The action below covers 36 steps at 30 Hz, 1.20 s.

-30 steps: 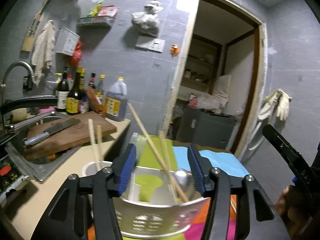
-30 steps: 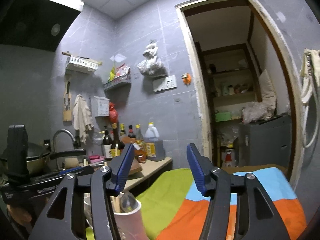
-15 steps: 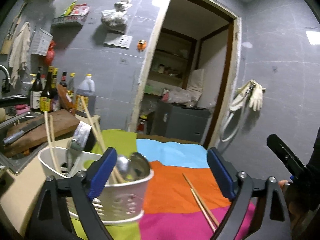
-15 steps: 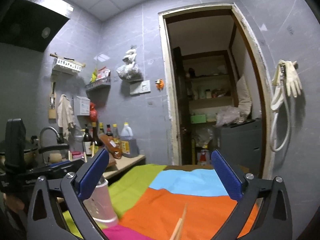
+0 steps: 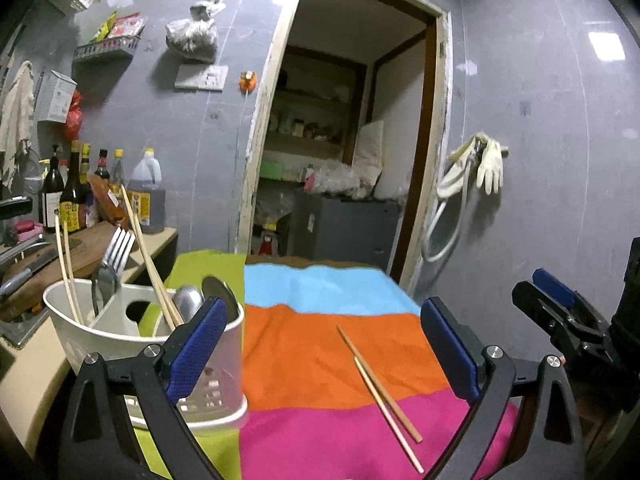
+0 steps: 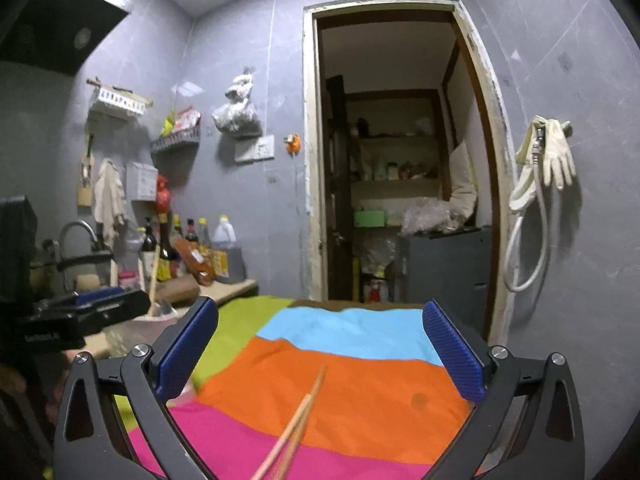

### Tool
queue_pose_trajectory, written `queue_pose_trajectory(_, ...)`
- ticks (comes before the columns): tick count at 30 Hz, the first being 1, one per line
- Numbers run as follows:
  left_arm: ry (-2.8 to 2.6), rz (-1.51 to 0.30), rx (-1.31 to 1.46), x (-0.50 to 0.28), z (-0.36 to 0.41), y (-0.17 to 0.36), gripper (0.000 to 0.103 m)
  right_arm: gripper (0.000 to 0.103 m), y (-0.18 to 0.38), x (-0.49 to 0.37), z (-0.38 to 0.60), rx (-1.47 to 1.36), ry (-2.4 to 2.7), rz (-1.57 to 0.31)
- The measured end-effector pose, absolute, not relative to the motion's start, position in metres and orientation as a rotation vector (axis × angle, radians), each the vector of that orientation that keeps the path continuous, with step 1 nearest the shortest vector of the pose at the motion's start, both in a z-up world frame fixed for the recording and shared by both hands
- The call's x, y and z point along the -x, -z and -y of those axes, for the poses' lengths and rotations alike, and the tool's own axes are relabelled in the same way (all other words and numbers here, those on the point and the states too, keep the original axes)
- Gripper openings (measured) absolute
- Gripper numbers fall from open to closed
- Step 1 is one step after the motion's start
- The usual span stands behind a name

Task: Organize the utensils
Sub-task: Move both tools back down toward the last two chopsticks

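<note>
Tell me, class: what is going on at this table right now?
A person is sorting utensils with a handheld gripper in each hand. The white plastic utensil holder stands on the striped colourful cloth, already holding chopsticks, a fork and spoons. A loose pair of wooden chopsticks lies on the cloth, not yet put away. The left gripper is opening its fingers with nothing gripped; the right gripper is open and empty, facing the chopsticks.

Lighting: dim, bluish; you had ceiling-panel glare (image 5: 606, 46) upper right. Fisheye bent the edges, corners black. Near chopsticks (image 6: 294, 426) blurred lower centre.
</note>
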<state>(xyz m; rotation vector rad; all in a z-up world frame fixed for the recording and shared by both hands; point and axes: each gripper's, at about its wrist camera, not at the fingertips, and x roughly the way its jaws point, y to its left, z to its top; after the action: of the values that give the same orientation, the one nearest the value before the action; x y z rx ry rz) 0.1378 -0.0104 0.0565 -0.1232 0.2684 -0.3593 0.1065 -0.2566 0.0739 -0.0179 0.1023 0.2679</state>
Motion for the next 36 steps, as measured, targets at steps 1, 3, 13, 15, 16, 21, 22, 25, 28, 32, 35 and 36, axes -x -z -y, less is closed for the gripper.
queue_pose_trajectory(1, 0.350, -0.287, 0.112, -0.141, 0.013, -0.053, 0.095, 0.103, -0.071, -0.108, 0.256, 0.035, -0.258, -0.118)
queue_pose_trajectory(3, 0.335, -0.311, 0.095, -0.144, 0.016, -0.046, 0.095, 0.103, -0.064, -0.113, 0.255, 0.074, -0.219, -0.166)
queue_pose_trajectory(13, 0.303, -0.486, 0.028, -0.163, 0.036, -0.008, 0.095, 0.087, -0.027, -0.150, 0.265, 0.043, -0.211, -0.439)
queue_pose_trajectory(15, 0.297, -0.530, 0.021, -0.168, 0.038, -0.001, 0.095, 0.081, -0.020, -0.157, 0.269, 0.015, -0.214, -0.496)
queue_pose_trajectory(16, 0.293, -0.553, 0.019, -0.170, 0.039, 0.003, 0.095, 0.076, -0.017, -0.161, 0.271, 0.001, -0.218, -0.527)
queue_pose_trajectory(21, 0.289, -0.639, 0.011, -0.179, 0.043, 0.014, 0.095, 0.062, -0.004, -0.170, 0.272, -0.026, -0.261, -0.627)
queue_pose_trajectory(22, 0.287, -0.650, 0.012, -0.181, 0.043, 0.015, 0.095, 0.060, -0.002, -0.172, 0.270, -0.018, -0.274, -0.645)
queue_pose_trajectory(25, 0.285, -0.687, 0.004, -0.185, 0.044, 0.022, 0.095, 0.052, 0.003, -0.176, 0.263, 0.002, -0.303, -0.685)
queue_pose_trajectory(28, 0.292, -0.715, 0.010, -0.190, 0.044, 0.027, 0.094, 0.047, 0.010, -0.182, 0.256, 0.014, -0.339, -0.737)
queue_pose_trajectory(32, 0.309, -0.767, 0.046, -0.195, 0.041, 0.034, 0.085, 0.041, 0.020, -0.197, 0.248, 0.020, -0.375, -0.827)
queue_pose_trajectory(35, 0.322, -0.796, 0.056, -0.196, 0.041, 0.036, 0.076, 0.037, 0.025, -0.206, 0.244, 0.020, -0.382, -0.870)
queue_pose_trajectory(36, 0.324, -0.802, 0.053, -0.196, 0.041, 0.037, 0.072, 0.035, 0.027, -0.210, 0.243, 0.021, -0.384, -0.884)
